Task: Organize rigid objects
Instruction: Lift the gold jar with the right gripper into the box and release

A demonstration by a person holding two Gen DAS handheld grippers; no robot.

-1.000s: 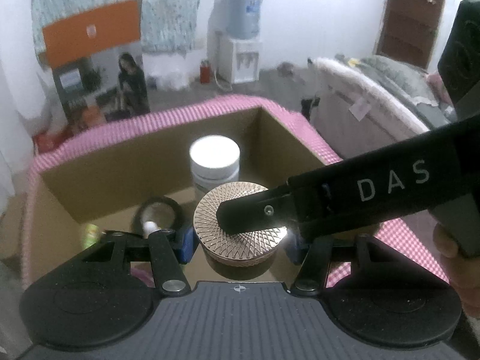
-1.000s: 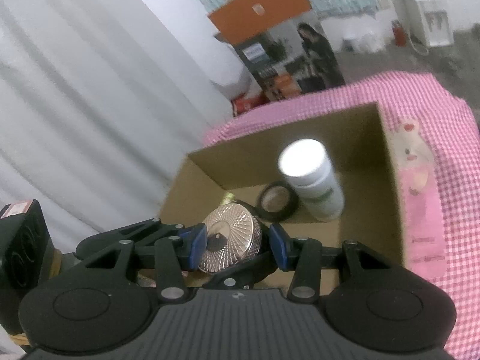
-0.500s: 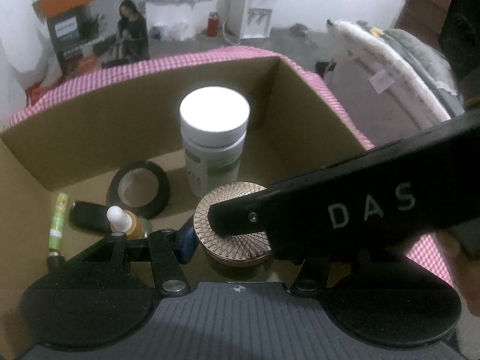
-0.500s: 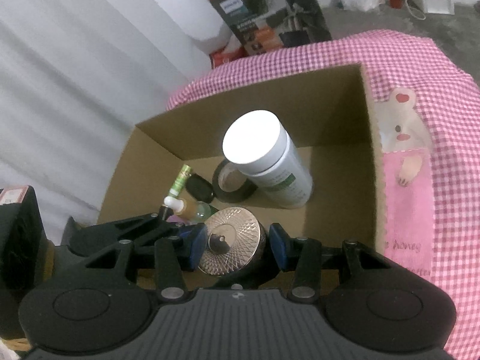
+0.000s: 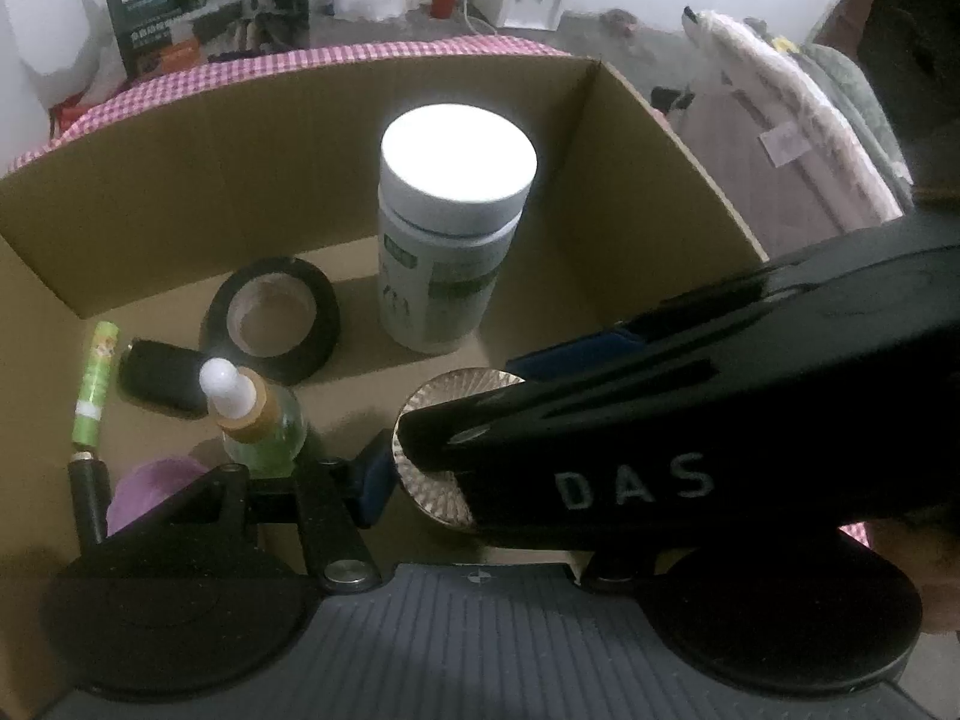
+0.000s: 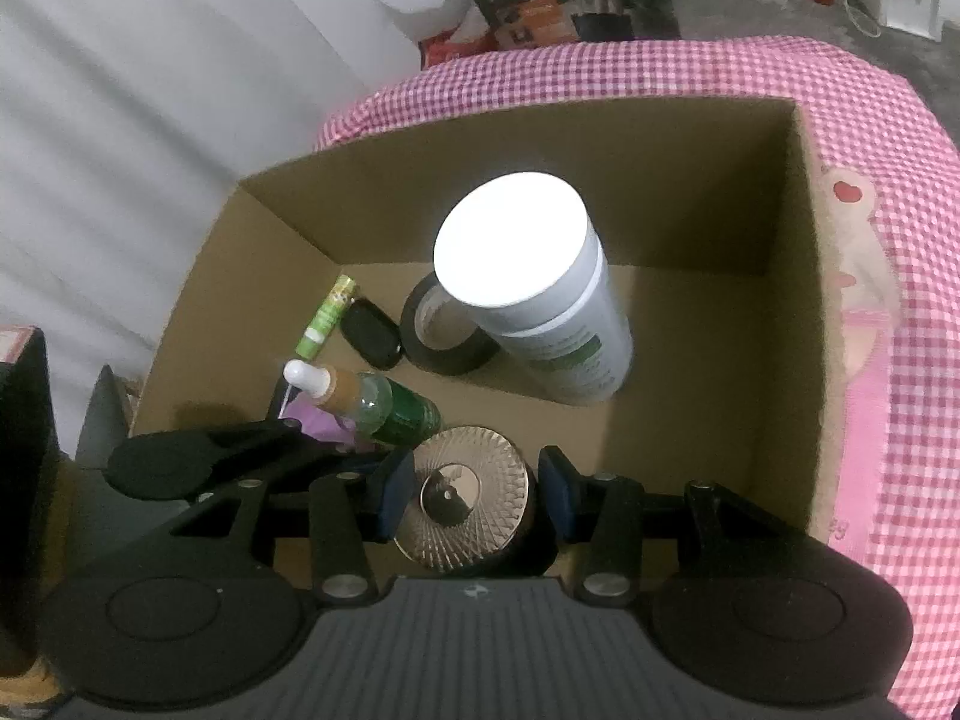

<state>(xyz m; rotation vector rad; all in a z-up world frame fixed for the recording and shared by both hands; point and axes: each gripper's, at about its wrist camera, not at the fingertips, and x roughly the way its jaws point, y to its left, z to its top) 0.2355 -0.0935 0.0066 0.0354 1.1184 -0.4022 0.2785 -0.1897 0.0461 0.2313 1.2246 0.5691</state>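
1. The right tool (image 6: pixel 474 495) reaches into the cardboard box (image 6: pixel 804 312) with its blue pads either side of the round rose-gold tin (image 6: pixel 465 495). A narrow gap shows at the right pad, so the fingers look slightly apart rather than clamped; whether the left pad touches the tin I cannot tell.
2. The left tool (image 5: pixel 480 480) comes at the same tin from the other side. Only its left blue pad (image 5: pixel 375 477) is visible, set just off the tin's edge, and the right tool's black body hides its other finger — so I cannot tell whether it is apart or together.
3. The tin sits low at the near end of the box, apparently on or close to the floor (the contact itself is hidden).
4. Progress, as a judgement: well along. The tin is inside the box, and what seems left is to let go and withdraw.
5. Also in the box:
   - a white-capped bottle (image 6: pixel 540 306), upright near the middle;
   - a black tape roll (image 6: pixel 447 339) just beside it;
   - a small black case (image 6: pixel 372 336) and a green tube (image 6: pixel 327 318) near the left wall;
   - a green dropper bottle (image 6: pixel 372 399) lying over something purple (image 6: pixel 321 423).
6. The box rests on a pink checked cloth (image 6: pixel 888 456) — the desk beneath is hidden.
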